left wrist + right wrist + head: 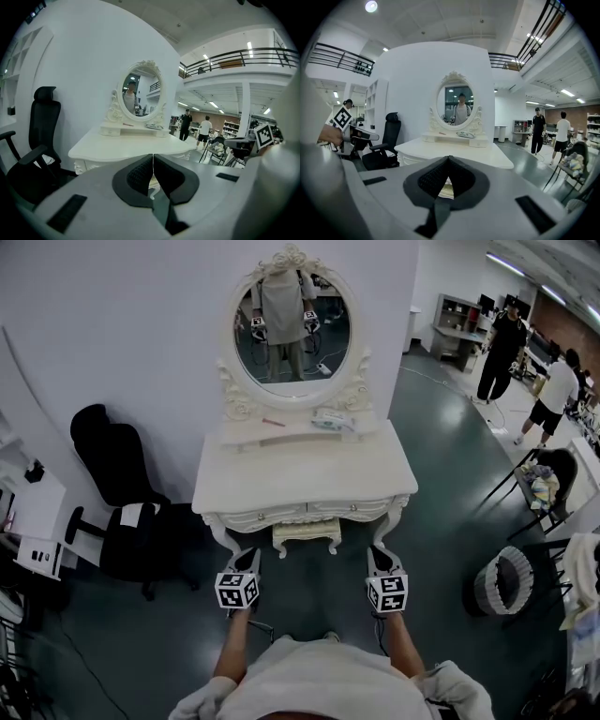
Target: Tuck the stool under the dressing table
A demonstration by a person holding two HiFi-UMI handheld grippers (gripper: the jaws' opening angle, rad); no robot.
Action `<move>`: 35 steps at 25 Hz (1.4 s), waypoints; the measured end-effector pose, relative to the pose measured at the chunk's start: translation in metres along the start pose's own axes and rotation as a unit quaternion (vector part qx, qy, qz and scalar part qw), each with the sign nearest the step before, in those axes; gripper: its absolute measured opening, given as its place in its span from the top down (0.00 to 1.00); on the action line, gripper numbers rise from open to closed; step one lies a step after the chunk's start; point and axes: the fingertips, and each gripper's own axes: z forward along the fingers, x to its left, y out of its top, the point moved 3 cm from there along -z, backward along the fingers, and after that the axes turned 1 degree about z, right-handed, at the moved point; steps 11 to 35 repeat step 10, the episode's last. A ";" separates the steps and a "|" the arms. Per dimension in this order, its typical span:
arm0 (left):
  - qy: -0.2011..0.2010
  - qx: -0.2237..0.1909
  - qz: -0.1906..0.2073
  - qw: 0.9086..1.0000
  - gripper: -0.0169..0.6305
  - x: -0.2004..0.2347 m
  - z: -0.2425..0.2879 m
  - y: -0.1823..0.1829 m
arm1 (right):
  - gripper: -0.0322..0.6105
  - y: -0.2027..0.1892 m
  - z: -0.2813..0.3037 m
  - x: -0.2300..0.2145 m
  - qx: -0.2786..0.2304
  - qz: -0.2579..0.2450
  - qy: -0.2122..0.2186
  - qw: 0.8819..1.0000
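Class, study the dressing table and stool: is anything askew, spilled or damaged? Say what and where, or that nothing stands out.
Nothing stands out. The stool sits centred beneath the dressing table, only its front edge showing. The mirror stands upright, and the small items on its shelf lie flat. Nothing spilled or broken shows.

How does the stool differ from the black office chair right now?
The stool is cream, the office chair black. The stool sits largely under the dressing table; the office chair stands clear, to its left by the wall. Both stand upright.
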 end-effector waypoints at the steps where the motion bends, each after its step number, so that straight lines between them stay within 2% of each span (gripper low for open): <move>1: -0.001 0.002 0.000 1.000 0.95 -0.001 0.001 -0.001 | 0.95 -0.001 0.000 0.000 0.001 0.000 0.000 1.000; 35: -0.003 0.008 -0.003 1.000 0.95 -0.001 0.001 -0.006 | 0.95 -0.006 -0.001 0.002 0.005 0.003 -0.001 1.000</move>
